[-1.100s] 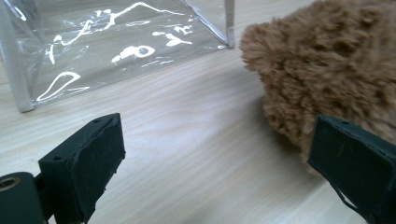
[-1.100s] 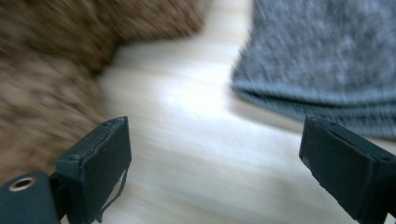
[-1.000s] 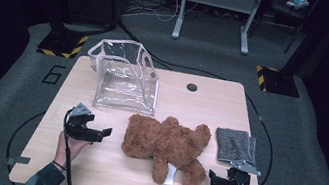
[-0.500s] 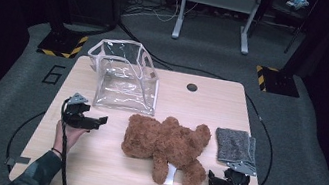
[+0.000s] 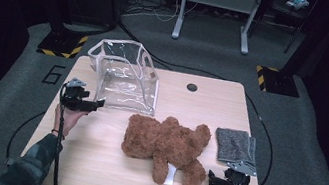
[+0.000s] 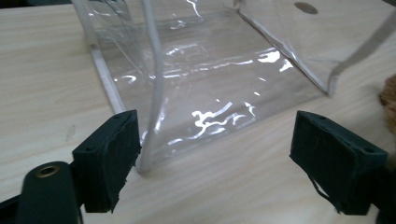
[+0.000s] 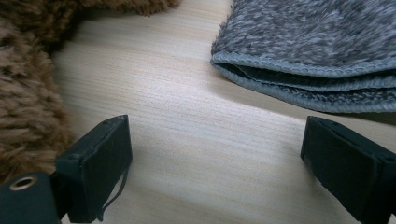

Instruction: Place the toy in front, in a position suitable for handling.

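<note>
While its jaws have just been closing a little, the left gripper (image 5: 92, 105) stands wide at the near corner of the clear plastic bag (image 5: 126, 78), with the bag's edge between them. The right gripper (image 5: 218, 180) is wide too, between teddy bear (image 5: 166, 143) and grey cloth (image 5: 237, 145).
</note>
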Tool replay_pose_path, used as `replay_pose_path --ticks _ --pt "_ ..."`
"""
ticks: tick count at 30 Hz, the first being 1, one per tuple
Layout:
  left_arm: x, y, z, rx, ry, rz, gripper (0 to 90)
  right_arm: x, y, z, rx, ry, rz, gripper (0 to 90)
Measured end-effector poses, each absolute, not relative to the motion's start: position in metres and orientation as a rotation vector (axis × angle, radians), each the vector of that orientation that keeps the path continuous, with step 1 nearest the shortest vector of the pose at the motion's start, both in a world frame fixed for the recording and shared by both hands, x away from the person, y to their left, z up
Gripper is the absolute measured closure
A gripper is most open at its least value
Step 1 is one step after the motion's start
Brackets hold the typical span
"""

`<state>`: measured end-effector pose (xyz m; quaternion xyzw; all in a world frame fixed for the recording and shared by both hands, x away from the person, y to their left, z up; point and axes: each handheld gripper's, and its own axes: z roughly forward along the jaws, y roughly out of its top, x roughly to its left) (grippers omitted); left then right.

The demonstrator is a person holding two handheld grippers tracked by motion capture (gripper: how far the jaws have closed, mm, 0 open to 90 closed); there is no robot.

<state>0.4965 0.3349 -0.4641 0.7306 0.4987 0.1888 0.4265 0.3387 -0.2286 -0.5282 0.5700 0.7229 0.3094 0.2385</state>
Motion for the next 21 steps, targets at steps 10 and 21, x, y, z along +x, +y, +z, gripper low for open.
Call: replay_pose_path --ticks 10,21 --pt "0.529 0.339 -0.467 1.832 1.247 0.535 42.4 0.339 -0.229 -0.528 1.558 1.976 0.849 8.6" --pt "0.544 0.323 -0.473 1.880 1.233 0.729 66.0 0.339 -0.229 -0.528 1.564 1.974 0.849 8.6"
